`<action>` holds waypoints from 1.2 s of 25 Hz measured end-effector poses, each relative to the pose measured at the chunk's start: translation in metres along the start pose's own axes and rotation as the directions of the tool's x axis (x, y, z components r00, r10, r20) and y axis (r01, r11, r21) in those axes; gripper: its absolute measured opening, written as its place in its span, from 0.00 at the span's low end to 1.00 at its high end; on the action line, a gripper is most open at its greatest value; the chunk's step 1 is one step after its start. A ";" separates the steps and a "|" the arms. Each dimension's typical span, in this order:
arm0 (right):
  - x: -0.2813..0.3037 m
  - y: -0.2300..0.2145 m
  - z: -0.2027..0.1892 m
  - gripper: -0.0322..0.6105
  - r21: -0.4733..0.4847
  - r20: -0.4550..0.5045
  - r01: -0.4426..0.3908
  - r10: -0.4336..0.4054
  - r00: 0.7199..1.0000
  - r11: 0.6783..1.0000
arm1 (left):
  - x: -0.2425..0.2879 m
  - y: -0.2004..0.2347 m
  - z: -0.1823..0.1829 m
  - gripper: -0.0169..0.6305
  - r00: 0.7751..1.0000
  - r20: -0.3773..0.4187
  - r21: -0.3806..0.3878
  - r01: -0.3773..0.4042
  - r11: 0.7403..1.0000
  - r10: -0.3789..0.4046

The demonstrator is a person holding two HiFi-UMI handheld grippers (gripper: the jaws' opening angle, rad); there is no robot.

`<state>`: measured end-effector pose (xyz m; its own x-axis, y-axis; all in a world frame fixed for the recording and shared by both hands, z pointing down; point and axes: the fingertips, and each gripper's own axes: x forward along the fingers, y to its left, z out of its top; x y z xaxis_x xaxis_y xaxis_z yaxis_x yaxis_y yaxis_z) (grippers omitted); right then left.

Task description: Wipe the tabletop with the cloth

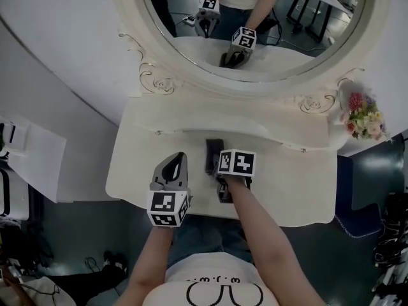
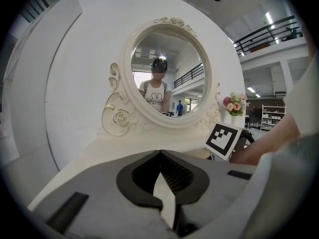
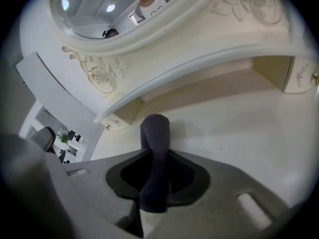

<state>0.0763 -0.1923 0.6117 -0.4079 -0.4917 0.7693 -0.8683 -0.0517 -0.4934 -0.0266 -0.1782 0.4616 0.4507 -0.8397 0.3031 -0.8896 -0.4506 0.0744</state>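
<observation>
Head view, cream counter [image 1: 287, 190] with the edge nearest the person at 6 o'clock.

- Left gripper [image 1: 179, 157]: over the counter at about 7 o'clock from its centre, tips toward 12. In the left gripper view the left gripper [image 2: 160, 154] has its fingers pressed together at the tips, nothing between them. Only a pale sliver shows through the gap behind.
- Cloth [image 1: 214, 153]: dark, narrow strip near mid-counter, running 12 to 6, just beside the left gripper at its 3 o'clock side.
- Right gripper [image 1: 217, 169]: close at the left gripper's 3 o'clock, marker cube [image 1: 237, 163] on top. In the right gripper view the right gripper [image 3: 156, 158] has its fingers pinching the cloth [image 3: 155, 133]. The cloth's free end sticks out past the tips toward 12 and curls over. Whether that end touches the counter [image 3: 239, 128] cannot be told.
- Mirror [image 1: 255, 24]: oval, in a carved cream frame, at 12 o'clock, behind a raised back shelf. Both grippers reflected in it.
- Flowers [image 1: 363, 115]: pink and white bunch at about 2 o'clock, off the counter's far right corner, well apart from both grippers.
</observation>
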 end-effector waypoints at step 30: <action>-0.097 -0.165 0.015 0.18 0.103 0.075 0.036 -0.044 0.996 0.994 | 0.049 -0.141 -0.007 0.02 0.989 -0.038 0.073 0.142 0.987 -0.140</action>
<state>0.2638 -0.1492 0.6121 -0.3471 -0.5529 0.7575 -0.8488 -0.1582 -0.5045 0.1204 -0.1534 0.4728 0.5674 -0.7565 0.3253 -0.8087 -0.5863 0.0470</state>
